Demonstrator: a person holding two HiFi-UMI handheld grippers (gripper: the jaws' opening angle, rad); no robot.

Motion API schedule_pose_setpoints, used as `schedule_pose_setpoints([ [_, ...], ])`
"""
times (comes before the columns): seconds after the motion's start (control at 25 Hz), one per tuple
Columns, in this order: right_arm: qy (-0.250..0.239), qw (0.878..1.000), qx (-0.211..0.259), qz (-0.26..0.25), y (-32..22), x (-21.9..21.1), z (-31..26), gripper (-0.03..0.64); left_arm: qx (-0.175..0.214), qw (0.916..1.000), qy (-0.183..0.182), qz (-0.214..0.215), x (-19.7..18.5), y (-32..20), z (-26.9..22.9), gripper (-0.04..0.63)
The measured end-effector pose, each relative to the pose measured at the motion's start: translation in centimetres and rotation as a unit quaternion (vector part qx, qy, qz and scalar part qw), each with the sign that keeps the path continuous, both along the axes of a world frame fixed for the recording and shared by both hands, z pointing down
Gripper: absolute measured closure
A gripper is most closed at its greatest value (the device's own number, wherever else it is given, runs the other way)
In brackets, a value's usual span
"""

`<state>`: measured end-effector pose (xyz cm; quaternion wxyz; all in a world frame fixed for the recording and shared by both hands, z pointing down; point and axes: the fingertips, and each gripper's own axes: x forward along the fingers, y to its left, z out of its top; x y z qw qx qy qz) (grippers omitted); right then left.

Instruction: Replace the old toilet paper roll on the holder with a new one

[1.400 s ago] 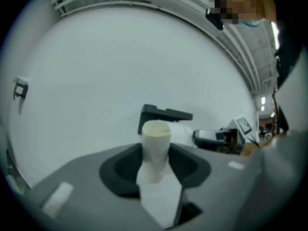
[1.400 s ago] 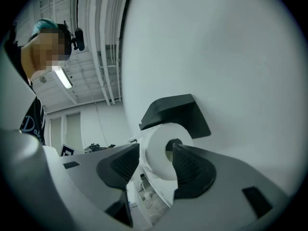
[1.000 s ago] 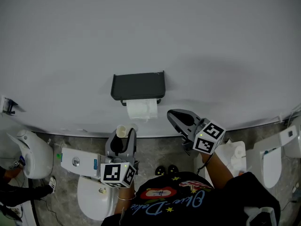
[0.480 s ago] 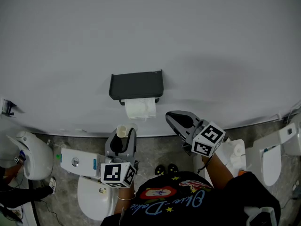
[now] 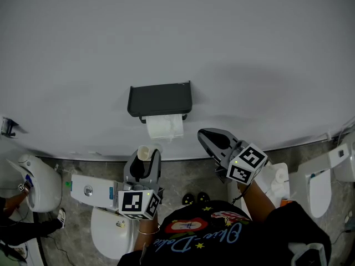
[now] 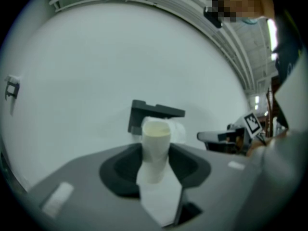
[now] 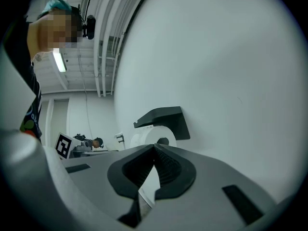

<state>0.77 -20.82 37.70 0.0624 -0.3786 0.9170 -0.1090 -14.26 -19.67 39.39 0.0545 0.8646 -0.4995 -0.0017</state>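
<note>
Two tongs show in my head view, and I take the scene from the left. My left gripper (image 5: 147, 155) is held level above a white toilet (image 5: 105, 234) on the floor, and it is clenched on a cardboard tube (image 5: 143, 153). In the left gripper view the tube (image 6: 155, 146) stands upright between the jaws, open end up. A scrap of white paper (image 6: 161, 198) trails from it toward the camera.

Ahead of it and slightly right, the black holder (image 5: 160, 100) is fixed to the pale wall (image 5: 177, 32). A toilet paper roll (image 5: 165, 126) sits on the holder under its flat cover, with a loose sheet hanging down. The roll is apart from both tongs.

Further right, my right gripper (image 5: 202, 134) points toward the wall, its tip to the right of the roll and not touching it. In the right gripper view its jaws are pressed together with nothing between them. The roll (image 7: 153, 137) and the holder (image 7: 163, 119) show just past the tips. At the far right stands another toilet (image 5: 320, 190).
</note>
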Motion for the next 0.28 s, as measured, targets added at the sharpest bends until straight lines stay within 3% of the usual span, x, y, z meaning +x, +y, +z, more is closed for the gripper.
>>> schedule_pose_setpoints([
  [0.28, -0.001, 1.0, -0.001, 0.002, 0.09, 0.03, 0.06, 0.603, -0.001, 1.0, -0.001, 0.001, 0.11, 0.04, 0.14, 0.428],
])
